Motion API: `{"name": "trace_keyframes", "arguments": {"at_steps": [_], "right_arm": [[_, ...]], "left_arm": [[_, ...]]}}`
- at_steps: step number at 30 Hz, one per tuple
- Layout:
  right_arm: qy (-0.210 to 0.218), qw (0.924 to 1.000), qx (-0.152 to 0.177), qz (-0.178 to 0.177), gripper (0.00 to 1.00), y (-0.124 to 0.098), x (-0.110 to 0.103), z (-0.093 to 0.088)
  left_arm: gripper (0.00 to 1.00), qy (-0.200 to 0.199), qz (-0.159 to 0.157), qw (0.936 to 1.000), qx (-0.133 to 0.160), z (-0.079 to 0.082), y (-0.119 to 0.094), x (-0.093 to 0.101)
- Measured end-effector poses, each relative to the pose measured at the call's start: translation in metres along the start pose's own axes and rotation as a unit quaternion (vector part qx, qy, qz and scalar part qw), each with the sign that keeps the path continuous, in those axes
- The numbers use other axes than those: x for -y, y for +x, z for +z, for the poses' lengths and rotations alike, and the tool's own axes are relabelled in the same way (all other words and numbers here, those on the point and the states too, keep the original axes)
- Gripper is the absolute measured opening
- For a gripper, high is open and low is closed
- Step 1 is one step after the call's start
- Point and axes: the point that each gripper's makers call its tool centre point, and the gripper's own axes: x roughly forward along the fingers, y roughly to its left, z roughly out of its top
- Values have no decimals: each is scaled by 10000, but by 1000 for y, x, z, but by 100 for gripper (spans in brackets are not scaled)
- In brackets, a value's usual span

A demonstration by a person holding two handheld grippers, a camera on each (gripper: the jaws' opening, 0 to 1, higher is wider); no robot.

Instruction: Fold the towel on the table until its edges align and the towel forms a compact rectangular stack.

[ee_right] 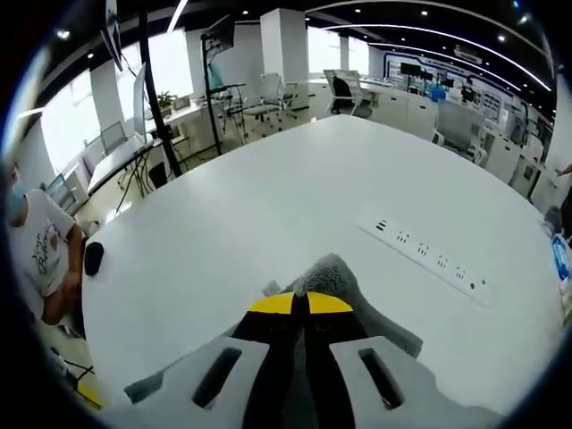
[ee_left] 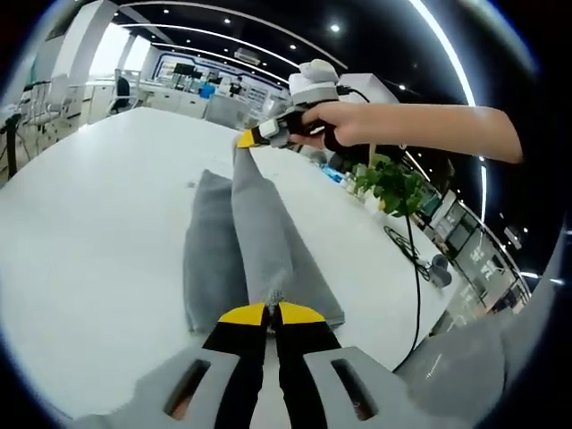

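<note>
A grey towel lies on the white table, one layer lifted into a taut strip between both grippers. My left gripper, with yellow tips, is shut on the near corner of the towel. At the far end my right gripper, held by a person's hand, pinches the other corner above the table. In the right gripper view, my right gripper is shut on a grey towel corner that sticks up past its yellow tips over the table.
A green potted plant and a black cable stand at the table's right edge. A recessed socket strip runs across the table. A seated person is at the left; office desks and chairs lie beyond.
</note>
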Motion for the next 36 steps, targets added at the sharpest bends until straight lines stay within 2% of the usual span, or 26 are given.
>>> {"name": "trace_keyframes", "arguments": {"at_steps": [6,8,10,21,29,36], "right_arm": [[-51,10000,-35,30,0,5,-5,0],[-55,10000,-43,44,0,10,-4,1],[-60,10000,-52,49,0,10,-6,1],[-87,9999,-104,71,0,19,-11,0],[23,9999,-132,65,0,28,-8,-4],[207,9996,-167,64,0,35,-8,-8]], "left_arm": [[4,-30,-16,10000,-36,-2,-4,-5],[4,-10,-23,10000,-55,-6,-3,-12],[4,28,-48,10000,-56,-2,-7,-8],[4,-92,16,9999,-68,-5,-8,-18],[4,-475,49,9989,4,-9,-7,-29],[4,-961,210,9951,119,-19,-7,-49]]}}
